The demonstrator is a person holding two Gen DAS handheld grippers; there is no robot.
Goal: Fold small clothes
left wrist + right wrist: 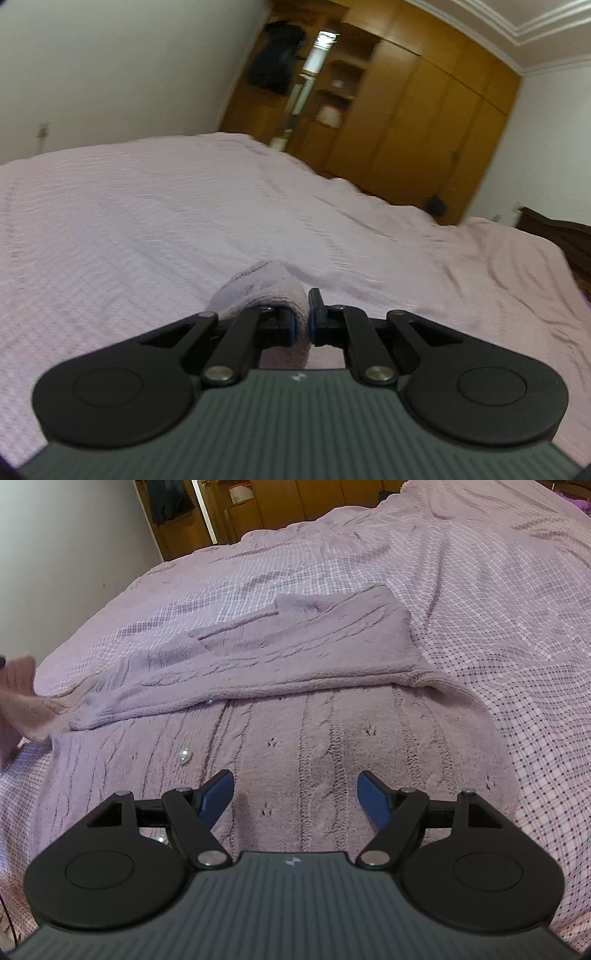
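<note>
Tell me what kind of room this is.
Most likely a bedroom in a home: a wide bed under a pale checked bedspread, a wall of wooden wardrobes with open shelves, and dark clothing hanging beside them.

Wooden wardrobe, white walls, perhaps blurred.

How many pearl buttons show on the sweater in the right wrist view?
3. One button lies left of the open right gripper; a small one sits at the sweater's fold; one peeks behind the left linkage. More may be hidden.
</note>
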